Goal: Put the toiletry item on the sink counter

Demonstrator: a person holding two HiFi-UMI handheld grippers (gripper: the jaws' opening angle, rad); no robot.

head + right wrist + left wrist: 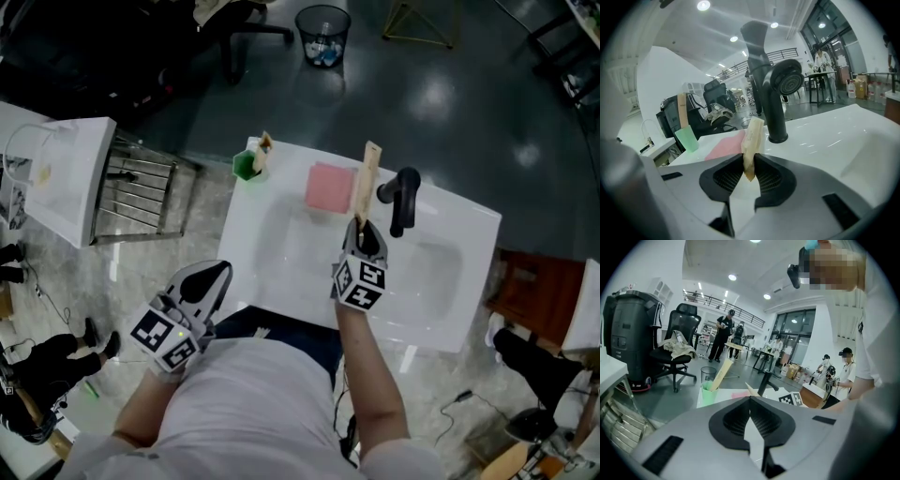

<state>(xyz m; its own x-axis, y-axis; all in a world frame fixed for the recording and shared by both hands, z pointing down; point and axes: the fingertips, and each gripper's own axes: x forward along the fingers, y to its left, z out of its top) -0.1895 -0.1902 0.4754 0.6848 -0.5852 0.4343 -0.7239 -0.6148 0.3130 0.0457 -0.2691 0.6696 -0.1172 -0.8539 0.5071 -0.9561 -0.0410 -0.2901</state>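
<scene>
My right gripper (360,229) is shut on the lower end of a slim tan toiletry packet (367,180). It holds the packet upright over the white sink counter (469,234), just left of the black faucet (401,199). In the right gripper view the packet (753,137) sticks up from between the pads, with the faucet (769,89) right behind it. My left gripper (214,276) hangs off the counter's front left corner, jaws together and holding nothing. The left gripper view shows its jaws (750,400) closed and pointing across the counter.
A green cup (246,166) with a tan stick in it stands at the counter's back left corner. A pink pad (329,187) lies beside the faucet. A metal rack (136,192) and a white unit stand to the left, a bin (322,36) behind.
</scene>
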